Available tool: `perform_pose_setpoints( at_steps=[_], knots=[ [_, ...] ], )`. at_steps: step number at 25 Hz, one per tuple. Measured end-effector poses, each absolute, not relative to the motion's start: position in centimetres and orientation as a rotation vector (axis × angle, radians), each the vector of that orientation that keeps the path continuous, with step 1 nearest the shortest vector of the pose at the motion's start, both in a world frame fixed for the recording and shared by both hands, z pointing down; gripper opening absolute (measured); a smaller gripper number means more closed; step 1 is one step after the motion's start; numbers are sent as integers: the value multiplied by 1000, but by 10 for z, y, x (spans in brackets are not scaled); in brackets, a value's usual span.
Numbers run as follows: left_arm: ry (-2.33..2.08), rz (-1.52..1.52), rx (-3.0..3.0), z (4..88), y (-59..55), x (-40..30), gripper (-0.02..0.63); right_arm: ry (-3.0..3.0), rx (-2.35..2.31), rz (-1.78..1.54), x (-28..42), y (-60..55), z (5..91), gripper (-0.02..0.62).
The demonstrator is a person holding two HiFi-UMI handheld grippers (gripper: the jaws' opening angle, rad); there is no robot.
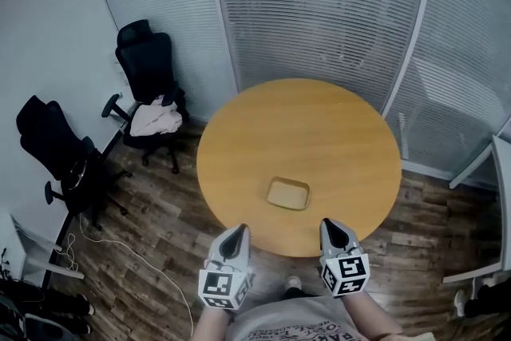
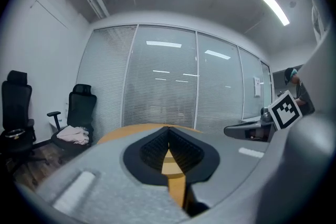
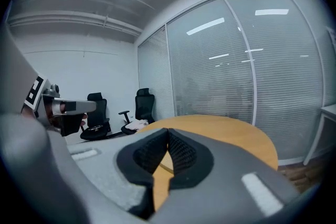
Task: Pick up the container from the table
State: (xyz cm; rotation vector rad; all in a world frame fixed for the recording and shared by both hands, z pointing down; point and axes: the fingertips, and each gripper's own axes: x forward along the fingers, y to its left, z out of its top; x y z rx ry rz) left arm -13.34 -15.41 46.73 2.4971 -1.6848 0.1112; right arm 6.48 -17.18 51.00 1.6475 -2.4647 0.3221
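1. Lying on the round wooden table (image 1: 319, 124), close to its near edge: shallow tan container (image 1: 288, 193), touched by neither tool.
2. Held at the table's near edge, left side: left gripper (image 1: 241, 229), jaws pressed together, pinching nothing.
3. Held at the table's near edge, right side: right gripper (image 1: 329, 224), jaws likewise closed, empty.
4. Standing left of the table: two black office chairs (image 1: 148, 64).

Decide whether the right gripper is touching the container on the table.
Apart. The head view shows a strip of bare table between the right gripper and the container.
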Motion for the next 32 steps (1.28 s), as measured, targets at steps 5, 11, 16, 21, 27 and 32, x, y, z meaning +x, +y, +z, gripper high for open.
perform_pose_setpoints(
  at_steps=[5, 11, 16, 21, 27, 32],
  knots=[
    [-1696, 112, 2487, 468, -200, -96, 8, -2471, 1613, 354, 100, -218, 517, 3],
    [-1700, 140, 2493, 471, -234, -83, 8, -2450, 1595, 374, 113, -259, 529, 3],
    [-1678, 163, 2501, 476, -274, -88, 8, -2439, 1595, 371, 107, -285, 528, 3],
    [-1533, 186, 2586, 485, -316, -83, 8, -2354, 1692, 428, 112, -311, 538, 3],
    [-1385, 229, 2659, 487, -380, -97, 8, -2217, 1844, 521, 112, -338, 550, 3],
    [-1234, 256, 2720, 495, -415, -101, 8, -2103, 1949, 582, 105, -351, 562, 3]
  ],
)
